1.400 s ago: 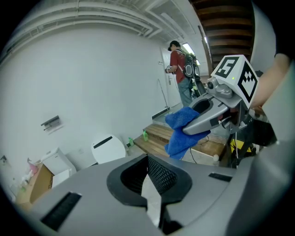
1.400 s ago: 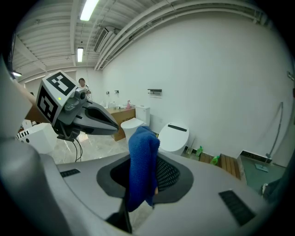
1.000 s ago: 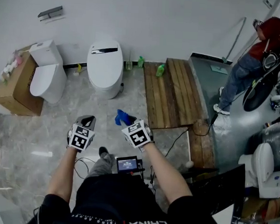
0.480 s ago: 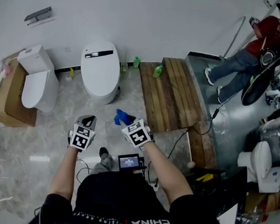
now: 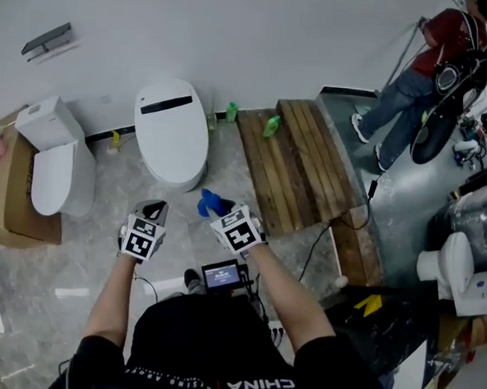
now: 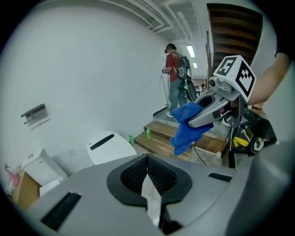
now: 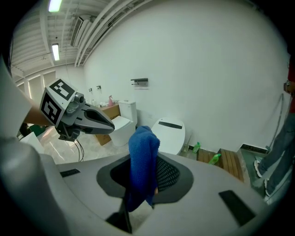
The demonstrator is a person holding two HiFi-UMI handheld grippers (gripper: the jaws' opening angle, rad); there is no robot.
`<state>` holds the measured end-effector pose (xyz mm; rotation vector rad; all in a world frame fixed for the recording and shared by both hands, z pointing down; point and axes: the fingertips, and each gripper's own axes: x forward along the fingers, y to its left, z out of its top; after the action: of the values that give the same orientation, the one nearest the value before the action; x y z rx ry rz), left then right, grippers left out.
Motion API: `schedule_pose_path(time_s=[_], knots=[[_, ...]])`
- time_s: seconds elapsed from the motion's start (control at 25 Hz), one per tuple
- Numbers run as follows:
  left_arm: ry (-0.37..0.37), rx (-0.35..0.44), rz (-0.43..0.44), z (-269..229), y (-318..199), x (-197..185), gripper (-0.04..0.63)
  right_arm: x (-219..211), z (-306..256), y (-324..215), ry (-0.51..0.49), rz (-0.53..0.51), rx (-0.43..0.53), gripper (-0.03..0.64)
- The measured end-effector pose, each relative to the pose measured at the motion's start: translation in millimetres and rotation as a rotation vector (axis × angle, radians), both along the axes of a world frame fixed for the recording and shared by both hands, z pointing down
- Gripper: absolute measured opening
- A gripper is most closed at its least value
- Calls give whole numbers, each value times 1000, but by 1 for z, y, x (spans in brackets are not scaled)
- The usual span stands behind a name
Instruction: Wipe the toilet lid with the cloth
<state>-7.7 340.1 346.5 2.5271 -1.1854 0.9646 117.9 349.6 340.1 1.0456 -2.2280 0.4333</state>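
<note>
We stepped closer to the toilet, cloth in hand.
Our blue cloth (image 5: 212,202) hung pinched in the shut jaws of our right gripper (image 5: 223,213), up in the air, well short of the white toilet lid (image 5: 172,128). Our left gripper (image 5: 154,209) was shut tight with nothing in it. Wooden steps (image 5: 291,160) lay to the right of the toilet.

Looked like a workshop or test hall mocked up as a bathroom, not a real one. One toilet (image 5: 172,132) stood loose at upper middle, a second toilet (image 5: 52,170) at left, a third toilet (image 5: 456,281) at the right edge. There was a cardboard box (image 5: 4,208) far left, a bare wooden platform (image 5: 299,164), a cable (image 5: 313,245) across the floor (image 5: 84,246), and a strip light (image 7: 55,51) up high.
</note>
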Motion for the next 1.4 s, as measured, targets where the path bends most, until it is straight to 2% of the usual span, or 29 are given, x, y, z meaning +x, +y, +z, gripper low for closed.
schedule_pose_path(time_s=[0.28,0.48,0.68,1.04,1.4], knots=[[0,-13,-1,7,-24,-38,11,-36,4,-25,-2,1,-13,94],[45,-32,-1,13,-31,-35,11,-42,13,-36,0,-9,-39,95],[40,-51,-13,26,-46,-34,11,-44,25,-57,-6,-33,-64,95],[-13,-38,-112,23,-134,-61,11,-74,27,-159,-30,-148,-54,95],[-26,-19,-165,1,-243,-48,11,-75,19,-275,-33,-248,-63,95]])
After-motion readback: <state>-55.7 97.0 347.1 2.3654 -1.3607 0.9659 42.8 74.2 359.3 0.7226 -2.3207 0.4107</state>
